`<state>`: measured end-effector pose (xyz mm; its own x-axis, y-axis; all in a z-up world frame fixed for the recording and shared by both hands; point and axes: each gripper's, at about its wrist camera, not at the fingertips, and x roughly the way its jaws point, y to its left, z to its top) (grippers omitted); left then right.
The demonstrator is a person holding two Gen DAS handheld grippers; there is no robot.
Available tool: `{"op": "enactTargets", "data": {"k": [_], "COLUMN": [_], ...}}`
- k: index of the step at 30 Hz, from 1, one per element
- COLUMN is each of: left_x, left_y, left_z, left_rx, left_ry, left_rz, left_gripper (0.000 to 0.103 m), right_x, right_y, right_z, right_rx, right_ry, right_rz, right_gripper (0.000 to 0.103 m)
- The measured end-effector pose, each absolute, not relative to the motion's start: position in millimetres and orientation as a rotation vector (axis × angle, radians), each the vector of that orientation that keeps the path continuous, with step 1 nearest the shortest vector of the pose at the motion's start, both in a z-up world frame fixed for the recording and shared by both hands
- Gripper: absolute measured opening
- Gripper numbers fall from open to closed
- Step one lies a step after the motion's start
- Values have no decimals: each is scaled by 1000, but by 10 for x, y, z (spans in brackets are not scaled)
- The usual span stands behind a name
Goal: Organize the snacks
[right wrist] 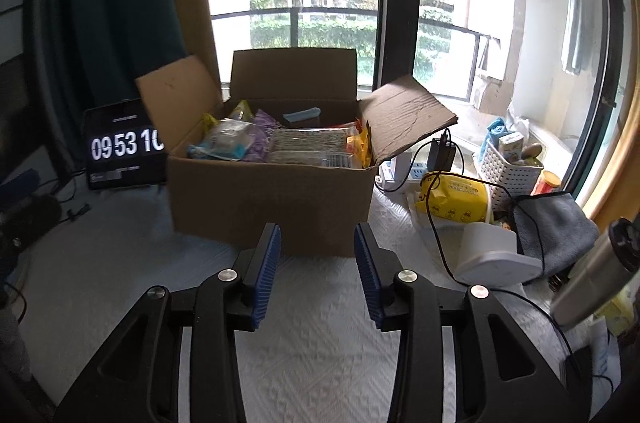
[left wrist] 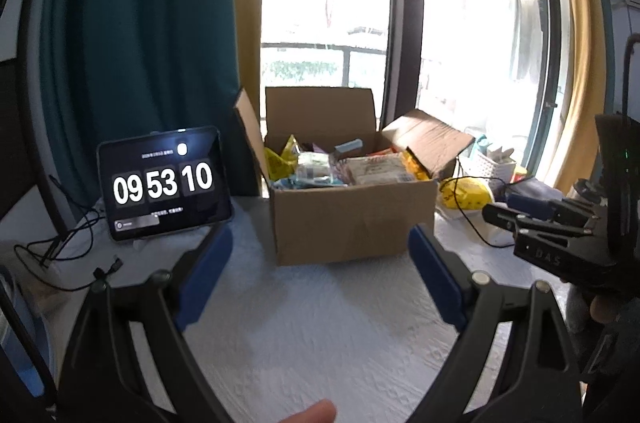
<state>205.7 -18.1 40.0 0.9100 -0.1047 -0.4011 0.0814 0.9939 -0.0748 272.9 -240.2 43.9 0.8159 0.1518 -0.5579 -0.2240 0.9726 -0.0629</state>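
I have both grippers, left (left wrist: 320, 255) and right (right wrist: 316, 255), open and empty before the box (right wrist: 272, 199); next, pick 1 snack (right wrist: 308, 147).

**Backlit scene, strong fisheye bend**

Daylight is admitted through the window (left wrist: 324, 3) behind the cardboard box (left wrist: 352, 219). In the left wrist view the panes are blown out to white; in the right wrist view foliage outside is kept readable. The near face of the box is left in shade. The tablet clock (left wrist: 162, 183) is seen glowing, digits slightly smeared. Curtains and frames are bowed at the edges, and corners are vignetted black. Slight motion blur is noted throughout, and the white counter cloth (right wrist: 320, 363) is softened.
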Motion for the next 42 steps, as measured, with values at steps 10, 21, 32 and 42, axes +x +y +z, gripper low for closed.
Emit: {"op": "enactTargets", "data": {"k": [10, 21, 32, 42], "left_x": [1501, 924, 522, 508], "left_y": [-189, -193, -19, 6], "left_z": [445, 612, 893, 944], "left_rx": [-91, -44, -51, -57], "left_ry": [375, 260, 149, 137], "left_rz": [-41, -27, -3, 6], "left_gripper": [92, 92, 92, 92], "right_x": [1992, 1318, 847, 799], "right_y": [-2483, -2566, -2522, -2520], "right_z": [708, 956, 1209, 1250], "right_rx": [-126, -96, -126, -115], "right_ry": [469, 350, 246, 232], "right_rz": [185, 188, 175, 178], "right_gripper": [59, 66, 68, 68]}}
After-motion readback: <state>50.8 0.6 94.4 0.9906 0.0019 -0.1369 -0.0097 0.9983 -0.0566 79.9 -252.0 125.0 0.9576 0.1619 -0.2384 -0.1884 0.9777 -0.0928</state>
